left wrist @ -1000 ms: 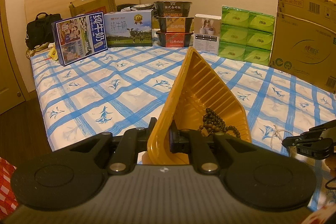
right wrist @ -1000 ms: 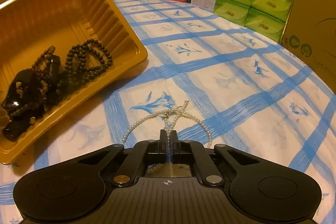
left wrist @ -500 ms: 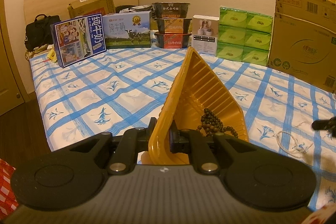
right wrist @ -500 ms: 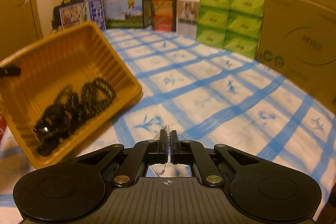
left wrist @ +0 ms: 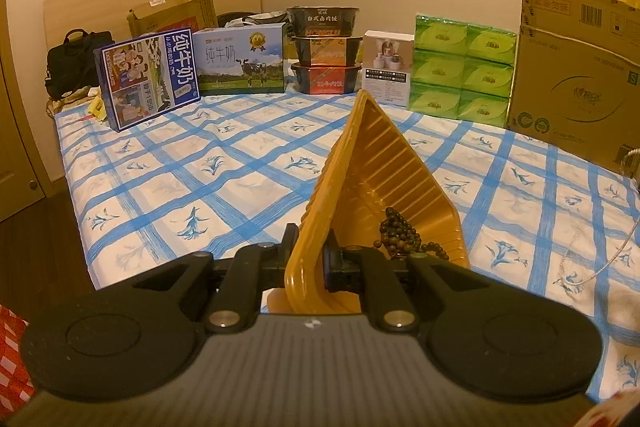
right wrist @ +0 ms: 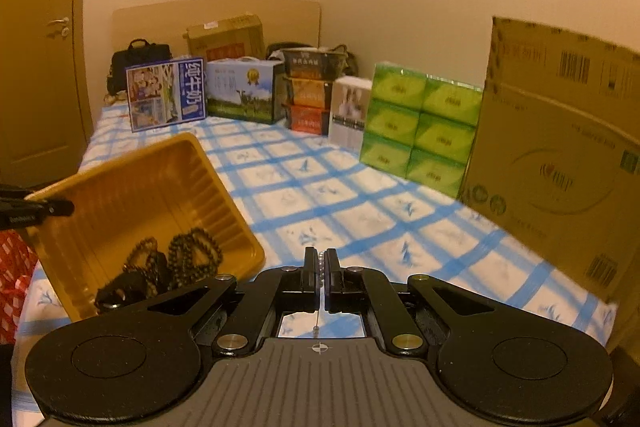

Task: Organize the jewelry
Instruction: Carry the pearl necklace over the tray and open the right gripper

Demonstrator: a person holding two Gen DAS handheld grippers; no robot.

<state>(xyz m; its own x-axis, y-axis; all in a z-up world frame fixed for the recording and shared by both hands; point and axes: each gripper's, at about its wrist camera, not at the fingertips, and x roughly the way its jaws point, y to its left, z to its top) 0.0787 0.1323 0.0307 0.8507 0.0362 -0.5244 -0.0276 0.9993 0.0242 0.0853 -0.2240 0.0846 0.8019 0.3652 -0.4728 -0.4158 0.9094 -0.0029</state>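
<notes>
A yellow plastic tray (left wrist: 372,163) stands tilted on the blue-checked bedsheet, with my left gripper (left wrist: 310,247) shut on its near rim. Dark wooden bead bracelets (left wrist: 400,233) lie heaped in its low corner. In the right wrist view the same tray (right wrist: 132,187) sits at lower left with the bead bracelets (right wrist: 192,255) inside it, and a left fingertip (right wrist: 48,209) shows at its rim. My right gripper (right wrist: 320,255) is shut on a pearl necklace (right wrist: 320,261), raised above the sheet. Its strand (left wrist: 600,267) hangs at the right edge of the left wrist view.
Along the far side of the bed stand milk boxes (left wrist: 148,79), stacked food bowls (left wrist: 326,51), a white box (left wrist: 387,67) and green tissue packs (left wrist: 464,67). A large cardboard box (right wrist: 560,155) rises on the right. A door (right wrist: 40,47) is at left.
My right gripper has risen with the pearl necklace, lifting it off the sheet, and has left the left wrist view. The left gripper and the tray have stayed put.
</notes>
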